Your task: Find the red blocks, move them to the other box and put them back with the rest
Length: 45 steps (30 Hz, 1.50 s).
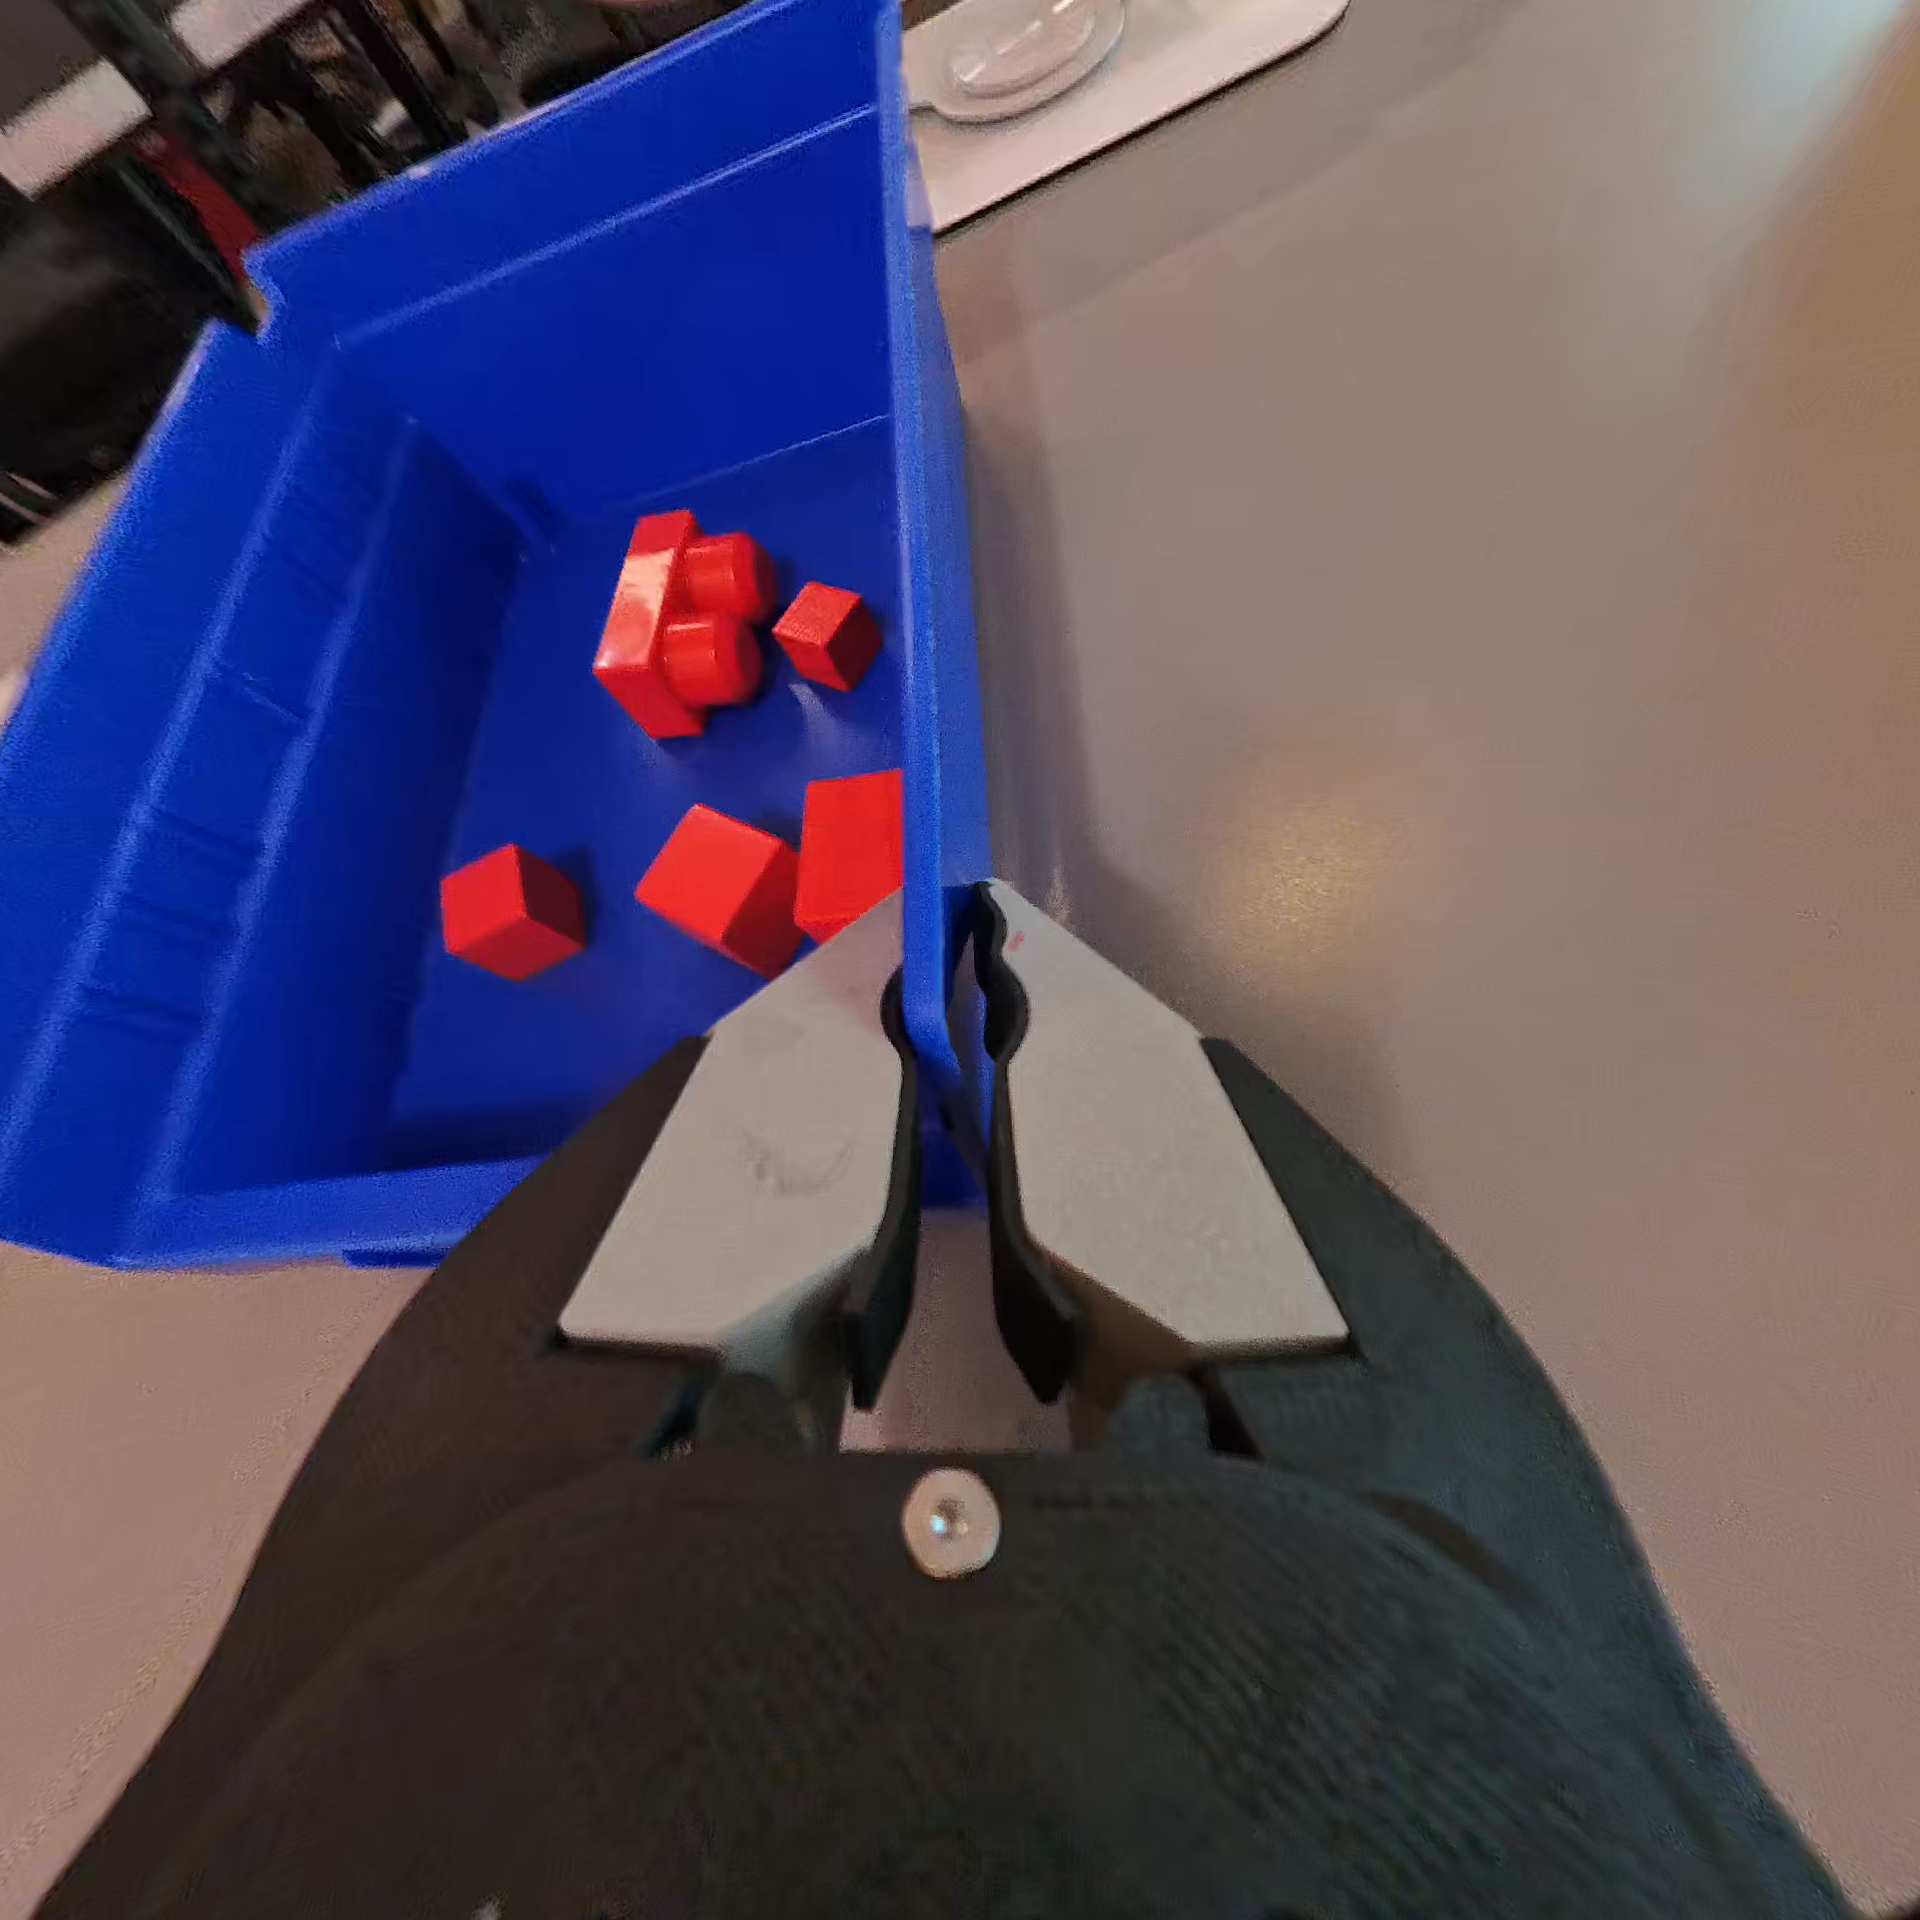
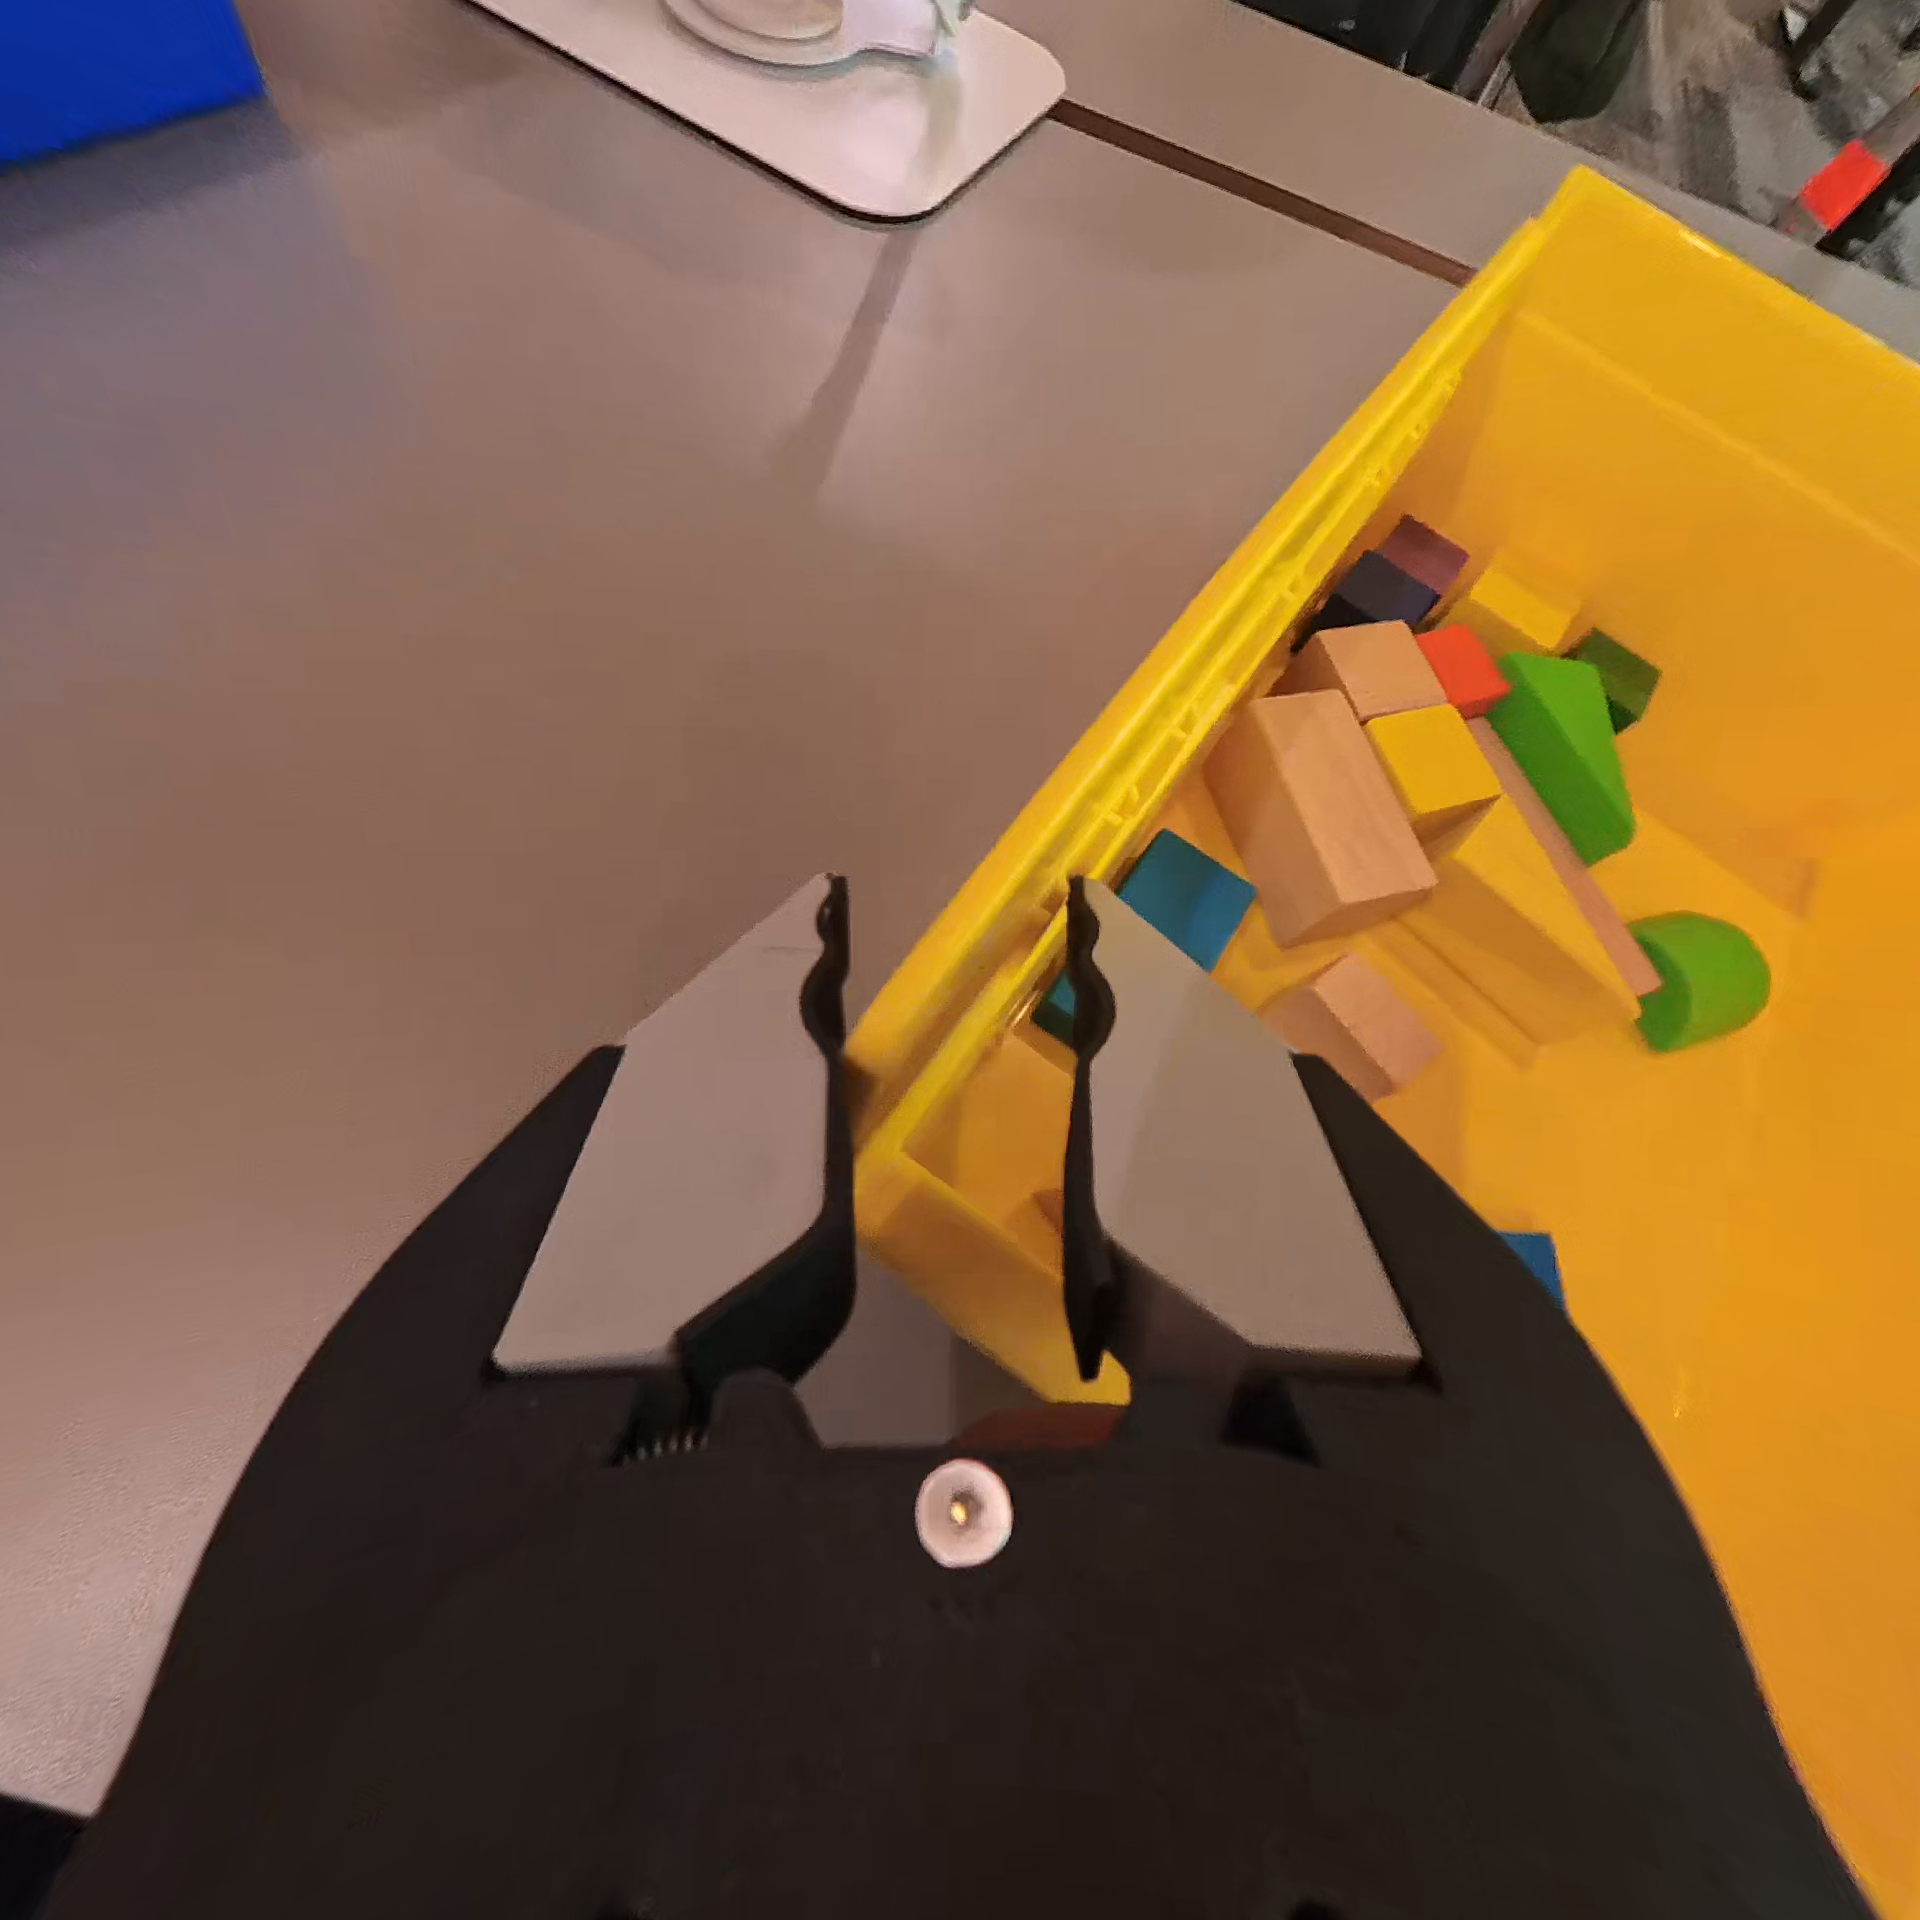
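In the left wrist view a blue box [image 1: 312, 727] holds several red blocks [image 1: 717, 883], cubes and short cylinders, loose on its floor. My left gripper [image 1: 940, 899] is shut on the box's right wall [image 1: 920, 623], one finger inside and one outside. In the right wrist view a yellow box [image 2: 1195, 707] holds mixed blocks: plain wood [image 2: 1320, 821], blue, green, yellow, purple and one orange-red block [image 2: 1460, 665]. My right gripper [image 2: 954, 883] straddles its left wall near the near corner, with both pads against the rim.
Both boxes stand on a grey-brown table [image 2: 468, 623]. A white mat [image 2: 883, 114] with a clear dish lies at the far edge between them; it also shows in the left wrist view [image 1: 1122, 104]. A corner of the blue box [image 2: 104, 73] shows far left.
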Motion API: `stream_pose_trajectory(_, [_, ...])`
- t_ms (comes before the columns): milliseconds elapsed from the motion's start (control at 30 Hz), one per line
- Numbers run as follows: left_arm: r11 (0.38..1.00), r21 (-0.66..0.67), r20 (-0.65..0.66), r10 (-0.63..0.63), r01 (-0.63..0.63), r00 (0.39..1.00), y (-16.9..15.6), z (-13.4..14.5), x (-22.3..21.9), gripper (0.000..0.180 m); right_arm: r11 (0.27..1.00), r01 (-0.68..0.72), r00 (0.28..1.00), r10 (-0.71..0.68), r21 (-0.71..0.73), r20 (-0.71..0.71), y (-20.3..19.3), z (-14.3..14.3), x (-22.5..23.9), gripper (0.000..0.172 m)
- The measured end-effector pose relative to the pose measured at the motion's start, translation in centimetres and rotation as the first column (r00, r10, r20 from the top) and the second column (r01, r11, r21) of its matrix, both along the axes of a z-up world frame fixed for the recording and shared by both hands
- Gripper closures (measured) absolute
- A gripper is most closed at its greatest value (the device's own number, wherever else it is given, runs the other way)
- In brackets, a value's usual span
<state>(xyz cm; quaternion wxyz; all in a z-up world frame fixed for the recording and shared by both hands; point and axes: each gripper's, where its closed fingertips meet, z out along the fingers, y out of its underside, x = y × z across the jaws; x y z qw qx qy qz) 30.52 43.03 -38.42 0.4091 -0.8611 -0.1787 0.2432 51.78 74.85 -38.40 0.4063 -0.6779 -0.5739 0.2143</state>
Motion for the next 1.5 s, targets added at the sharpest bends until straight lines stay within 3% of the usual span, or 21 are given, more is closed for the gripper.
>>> stream_pose_trajectory(133, [0.988,0.136,0.073,0.063,-0.072,0.995,-3.6,0.2,0.0,0.178,0.996,-0.090,0.996,0.090,-0.005,0.014,-0.9,-0.1,-0.1,0.128])
stream_pose_trajectory(333, [0.973,0.100,-0.047,0.215,-0.210,0.975,-7.7,0.4,1.4,0.178,0.977,-0.212,0.977,0.212,-0.016,0.004,-3.1,-0.1,2.4,0.133])
stream_pose_trajectory(567, [0.977,0.119,-0.046,0.181,-0.174,0.982,-5.2,0.7,3.3,0.172,0.957,-0.291,0.954,0.291,-0.014,0.069,-4.3,-0.4,6.3,0.143])
stream_pose_trajectory(800, [0.980,0.157,0.057,0.111,-0.119,0.992,-1.5,0.8,3.1,0.155,0.943,-0.332,0.938,0.334,-0.034,0.096,-2.6,-0.5,2.4,0.138])
stream_pose_trajectory(933, [0.980,0.188,0.117,0.049,-0.071,0.992,-1.6,1.5,4.0,0.145,0.944,-0.320,0.942,0.326,-0.082,0.076,-2.1,-0.3,2.7,0.138])
stream_pose_trajectory(1067, [0.964,0.256,0.090,0.053,-0.075,0.995,-4.5,5.9,3.5,0.132,0.959,-0.277,0.961,0.277,-0.057,-0.002,-1.7,1.9,4.6,0.131])
stream_pose_trajectory(1267, [0.940,0.330,0.032,0.083,-0.089,0.996,-7.7,11.3,2.6,0.123,0.953,-0.300,0.939,0.290,-0.030,-0.186,-4.4,8.9,5.3,0.128])
stream_pose_trajectory(1367, [0.938,0.334,0.020,0.090,-0.092,0.996,-7.9,12.2,2.0,0.124,0.932,-0.362,0.909,0.351,-0.008,-0.226,-7.2,11.0,3.3,0.126])
stream_pose_trajectory(1500, [0.948,0.301,0.020,0.101,-0.103,0.995,-7.6,11.5,1.1,0.126,0.904,-0.427,0.889,0.417,-0.015,-0.189,-10.5,10.3,-0.1,0.123])
